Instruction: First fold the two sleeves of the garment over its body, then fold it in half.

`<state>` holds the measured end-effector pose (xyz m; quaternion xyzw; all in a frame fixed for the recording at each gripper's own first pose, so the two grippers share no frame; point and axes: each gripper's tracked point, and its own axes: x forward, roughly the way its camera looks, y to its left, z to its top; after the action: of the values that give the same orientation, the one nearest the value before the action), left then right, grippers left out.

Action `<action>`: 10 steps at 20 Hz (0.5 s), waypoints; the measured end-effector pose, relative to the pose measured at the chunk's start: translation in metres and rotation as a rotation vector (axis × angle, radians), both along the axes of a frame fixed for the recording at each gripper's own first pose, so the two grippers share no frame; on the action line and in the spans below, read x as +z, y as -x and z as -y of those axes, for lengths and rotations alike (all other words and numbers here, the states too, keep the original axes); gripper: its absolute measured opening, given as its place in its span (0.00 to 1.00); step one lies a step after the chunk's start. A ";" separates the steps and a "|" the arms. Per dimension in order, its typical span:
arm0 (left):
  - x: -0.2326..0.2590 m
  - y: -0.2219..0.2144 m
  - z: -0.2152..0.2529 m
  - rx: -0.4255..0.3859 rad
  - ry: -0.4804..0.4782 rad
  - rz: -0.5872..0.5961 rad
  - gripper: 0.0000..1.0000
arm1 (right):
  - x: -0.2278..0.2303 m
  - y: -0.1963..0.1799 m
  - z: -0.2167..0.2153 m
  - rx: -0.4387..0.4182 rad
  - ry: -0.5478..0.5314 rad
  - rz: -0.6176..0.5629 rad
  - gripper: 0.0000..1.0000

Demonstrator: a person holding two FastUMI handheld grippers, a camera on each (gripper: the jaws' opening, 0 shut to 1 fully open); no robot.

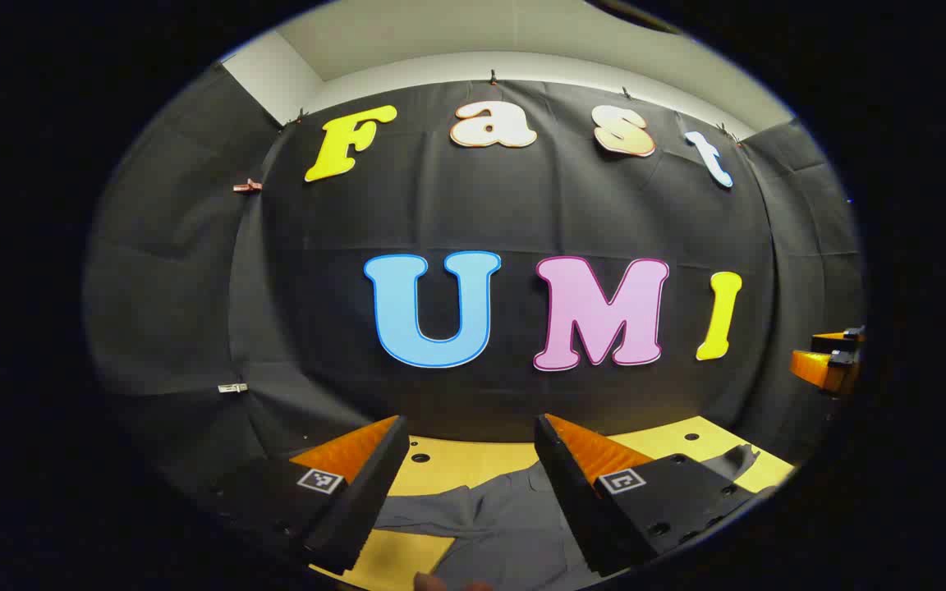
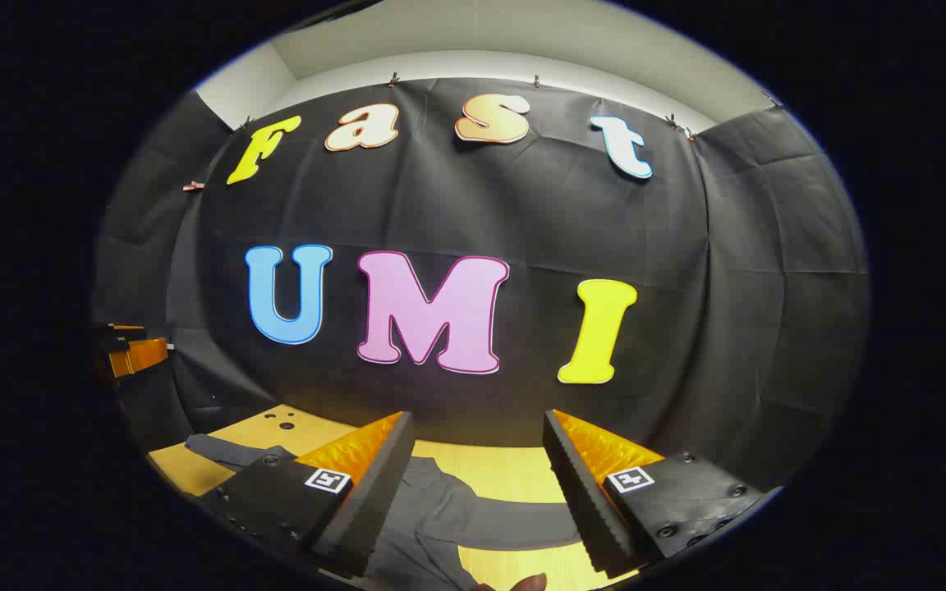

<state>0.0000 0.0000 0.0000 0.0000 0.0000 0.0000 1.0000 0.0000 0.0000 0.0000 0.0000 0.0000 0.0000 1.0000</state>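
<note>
A grey garment [image 1: 493, 513] lies spread on the yellow wooden table [image 1: 448, 455], low in the left gripper view, with one sleeve [image 1: 732, 460] reaching right. My left gripper [image 1: 469, 431] hangs above it, open, nothing between its fingers. In the right gripper view the same garment [image 2: 440, 517] lies below my right gripper [image 2: 477, 427], which is open and holds nothing. One sleeve [image 2: 231, 451] stretches left and another [image 2: 522, 525] runs right. The other gripper [image 1: 830, 361] shows at the far right edge of the left gripper view, and the left one [image 2: 132, 349] at the left edge of the right gripper view.
The table has small round holes [image 1: 420, 457] in its top near the back. Black cloth walls [image 1: 522, 213] close in the booth behind and on both sides. A fingertip [image 2: 530, 581] shows at the bottom edge of the right gripper view.
</note>
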 end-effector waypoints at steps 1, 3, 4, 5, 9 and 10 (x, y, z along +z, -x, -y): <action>0.001 -0.001 0.001 -0.003 0.002 0.002 0.97 | 0.001 0.000 0.000 -0.003 -0.003 0.001 0.97; 0.002 -0.003 0.003 -0.007 0.004 0.004 0.97 | 0.002 -0.003 0.001 -0.005 -0.010 0.004 0.97; 0.001 -0.004 0.004 -0.009 0.003 0.005 0.97 | 0.001 -0.003 0.002 -0.006 -0.011 0.004 0.97; 0.001 -0.005 0.005 -0.010 0.002 0.004 0.97 | 0.000 -0.004 0.002 -0.006 -0.011 0.003 0.97; 0.001 -0.008 0.009 -0.008 -0.003 0.004 0.97 | -0.002 -0.007 0.004 -0.007 0.002 0.000 0.97; 0.000 -0.009 0.010 -0.008 -0.004 0.003 0.97 | -0.004 -0.007 0.005 -0.006 0.005 -0.001 0.97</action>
<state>0.0091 -0.0101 0.0000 0.0022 -0.0015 -0.0039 1.0000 0.0072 -0.0048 -0.0043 -0.0026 0.0006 -0.0030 1.0000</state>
